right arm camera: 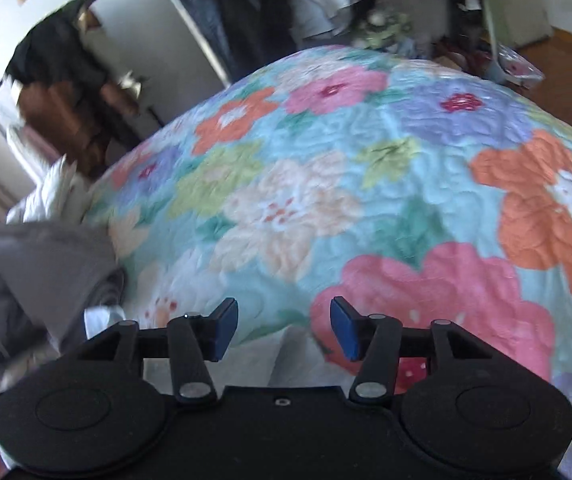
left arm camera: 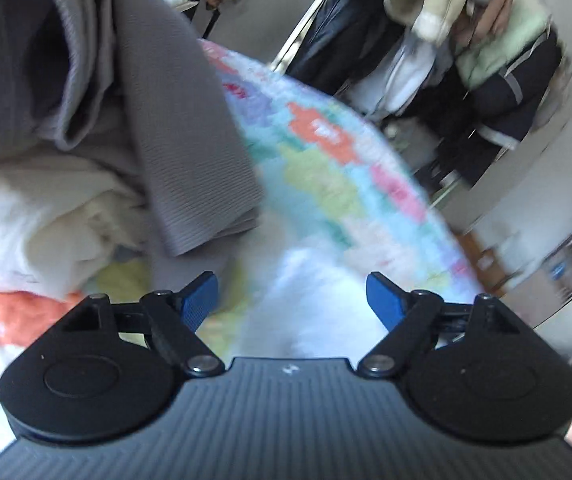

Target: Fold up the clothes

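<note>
A: Where are the clothes?
B: The grey garment (left arm camera: 154,120) lies heaped with white clothes (left arm camera: 34,220) on the flowered bedspread (right arm camera: 366,200).
A: And the fingers?
B: Left gripper (left arm camera: 292,300) and right gripper (right arm camera: 284,328) both spread apart, holding nothing.

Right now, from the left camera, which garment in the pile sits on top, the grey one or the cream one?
The grey ribbed garment: it drapes over the cream one, which lies beneath it on the floral quilt.
</note>
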A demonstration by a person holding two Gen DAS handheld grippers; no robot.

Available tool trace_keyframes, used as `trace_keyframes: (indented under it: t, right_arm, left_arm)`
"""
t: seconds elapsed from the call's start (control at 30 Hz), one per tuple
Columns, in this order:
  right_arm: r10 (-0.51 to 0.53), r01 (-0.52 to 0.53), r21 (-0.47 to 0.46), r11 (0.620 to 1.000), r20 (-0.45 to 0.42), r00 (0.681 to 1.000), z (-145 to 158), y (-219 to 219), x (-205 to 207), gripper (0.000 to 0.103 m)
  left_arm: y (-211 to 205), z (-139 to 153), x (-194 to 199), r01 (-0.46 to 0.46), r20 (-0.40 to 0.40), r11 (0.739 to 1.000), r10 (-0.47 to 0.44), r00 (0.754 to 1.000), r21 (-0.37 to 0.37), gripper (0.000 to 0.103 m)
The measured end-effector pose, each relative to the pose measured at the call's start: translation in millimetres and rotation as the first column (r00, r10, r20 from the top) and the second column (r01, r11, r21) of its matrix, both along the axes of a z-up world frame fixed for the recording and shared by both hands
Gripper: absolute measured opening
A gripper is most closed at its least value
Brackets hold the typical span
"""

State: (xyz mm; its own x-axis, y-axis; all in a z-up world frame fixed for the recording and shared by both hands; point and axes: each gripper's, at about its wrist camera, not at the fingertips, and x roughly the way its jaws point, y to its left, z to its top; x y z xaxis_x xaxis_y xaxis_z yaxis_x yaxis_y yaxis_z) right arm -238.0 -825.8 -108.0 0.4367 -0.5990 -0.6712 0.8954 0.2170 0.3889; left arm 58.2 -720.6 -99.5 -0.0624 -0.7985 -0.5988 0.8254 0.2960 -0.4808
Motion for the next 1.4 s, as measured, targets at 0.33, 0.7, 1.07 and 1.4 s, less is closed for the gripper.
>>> trace_keyframes:
  t: [0.33,0.7,1.07,1.4]
  right_arm:
    - [0.402,-0.431,-0.096,0.897,-0.223,0.888,19.8,96.2,31.1,0.06]
    - [0.235,-0.279,-0.076,0.957,-0.355,0.905,-16.4,52.2,102.5,0.034]
    - [0.099,-0.139,-0.139,0.98,-0.263,0.96,13.3,23.6,67.0,0.041]
    - [0.21,-0.184,0.105,0.977,-0.398,0.893,-18.4,37.2,-5.2,0.048]
  left_arm:
    - [-20.3,-23.0,-24.7,0.157,0.249,0.982,-0.18,0.952,0.107,0.091]
    - [-16.4,-22.5,-26.6,0.034,0.241,0.989,-0.069,0.968,0.145,0.024]
    - [31.7,-6.2,-30.2,0.036,0.347,0.99,-0.083,0.934,0.139,0.059]
    - [36.2,-20.4,-18.2,0.009,0.175,0.984,-0.041,0.984,0.177,0.072]
